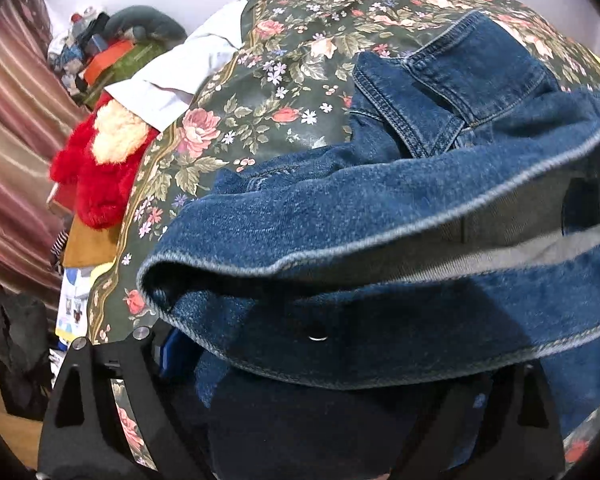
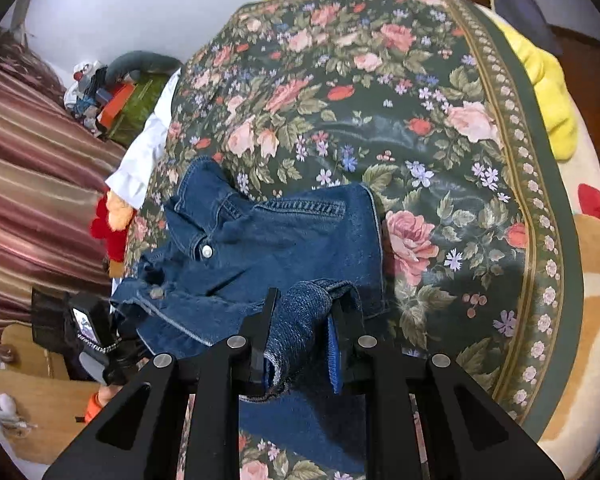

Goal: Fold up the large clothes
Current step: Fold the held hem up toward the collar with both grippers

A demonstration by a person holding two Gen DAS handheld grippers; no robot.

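So the right gripper (image 2: 304,320) has its fingers pinched together on a bunched-up fold of the denim jacket (image 2: 268,240), with blue cloth squeezed between the black pads and spilling out toward the camera. The left gripper (image 1: 300,396) is a different story: its fingers stand wide apart, and denim drapes over and between them, but the pads don't look like they're pressing on anything. You can only really see its left finger (image 1: 108,364) clearly; the right one is mostly buried under fabric.

The jacket itself is lying crumpled on the near-left part of the floral cloth (image 2: 380,100), collar and a metal button (image 2: 207,251) facing up, with a hem edge lifted close to the left wrist camera.

Further out, a white garment (image 2: 148,152) hangs over the left edge of the floral cloth, a red fluffy toy (image 1: 96,168) sits just beside it, and something yellow (image 2: 548,92) lies off to the far right. A striped curtain (image 2: 32,168) runs along the left side.
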